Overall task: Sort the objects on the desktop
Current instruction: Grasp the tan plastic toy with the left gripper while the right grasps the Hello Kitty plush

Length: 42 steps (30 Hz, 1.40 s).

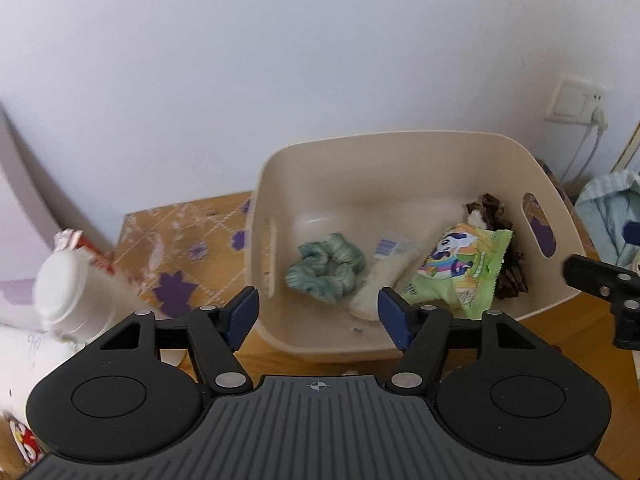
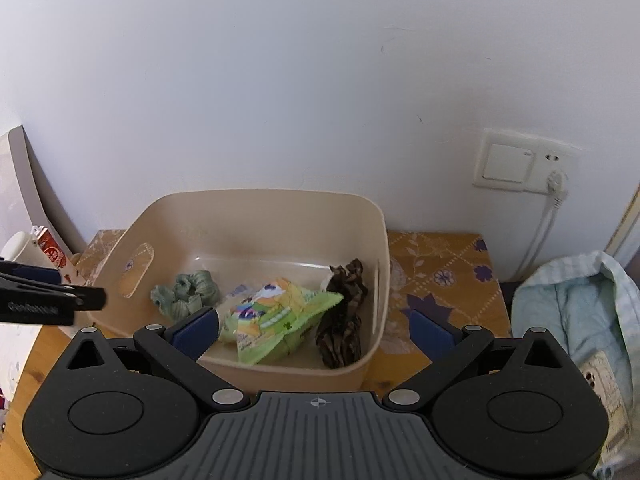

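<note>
A beige plastic bin [image 1: 400,152] [image 2: 256,208] stands on the wooden desk against the wall. Inside lie a green scrunchie [image 1: 326,268] [image 2: 186,292], a white packet [image 1: 386,276], a green cartoon snack bag [image 1: 460,268] [image 2: 280,316] and a brown scrunchie [image 1: 510,268] [image 2: 342,312]. My left gripper [image 1: 318,316] is open and empty over the bin's near rim. My right gripper [image 2: 314,328] is open and empty, just before the bin's near wall. Each gripper shows at the edge of the other's view.
A white bottle [image 1: 72,292] and a red-white carton [image 1: 90,250] [image 2: 52,254] stand left of the bin. A patterned mat [image 2: 444,280] covers the desk. A light blue cloth bag [image 2: 576,320] sits at the right. A wall socket with a plugged cable [image 2: 556,184] is behind.
</note>
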Motion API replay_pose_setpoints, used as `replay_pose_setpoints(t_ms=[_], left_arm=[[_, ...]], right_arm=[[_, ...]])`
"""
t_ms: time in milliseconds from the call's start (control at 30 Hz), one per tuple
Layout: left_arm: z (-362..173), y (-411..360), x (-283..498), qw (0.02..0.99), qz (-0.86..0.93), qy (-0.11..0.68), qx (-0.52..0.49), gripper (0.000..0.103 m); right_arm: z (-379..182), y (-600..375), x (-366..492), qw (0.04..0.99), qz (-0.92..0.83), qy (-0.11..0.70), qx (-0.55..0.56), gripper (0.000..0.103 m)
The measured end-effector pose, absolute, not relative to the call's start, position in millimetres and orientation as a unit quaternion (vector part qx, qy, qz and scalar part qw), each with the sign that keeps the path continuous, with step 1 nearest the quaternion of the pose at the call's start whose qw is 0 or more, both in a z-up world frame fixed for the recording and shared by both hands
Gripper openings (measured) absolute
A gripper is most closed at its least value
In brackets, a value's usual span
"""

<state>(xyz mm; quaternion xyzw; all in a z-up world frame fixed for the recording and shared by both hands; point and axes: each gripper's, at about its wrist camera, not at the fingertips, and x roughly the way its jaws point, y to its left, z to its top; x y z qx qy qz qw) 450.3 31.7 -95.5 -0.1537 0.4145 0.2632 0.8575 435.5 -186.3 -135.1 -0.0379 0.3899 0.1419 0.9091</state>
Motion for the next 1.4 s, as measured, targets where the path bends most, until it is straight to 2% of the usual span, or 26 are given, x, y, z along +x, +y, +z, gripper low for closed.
replay_pose_setpoints(t_ms=[233,567,867,1300,1400], left_arm=[[-105.7,40.7,403.5,0.836,0.296,0.426,-0.176,0.069],[-162.3,47.2,367.8,0.797,0.293,0.478,-0.224,0.069],[-193.2,59.9,370.9,0.764,0.297,0.473,-0.323,0.069],[-230.0,54.9,398.4,0.736,0.295,0.503,-0.344,0.069],[-233.8,55.9,396.8,0.735,0.303,0.491,-0.356,0.07]], right_arm=[[-151.0,-195.7,405.7,0.902,0.104,0.417,-0.046,0.103],[-205.9,-208.8,383.3,0.869,0.06,0.491,-0.022,0.103],[-233.2,-203.3,392.0,0.854,0.039,0.519,-0.021,0.103],[-261.8,-193.7,413.6,0.834,0.029,0.55,-0.013,0.103],[-269.0,-191.5,417.9,0.827,0.026,0.562,-0.016,0.097]])
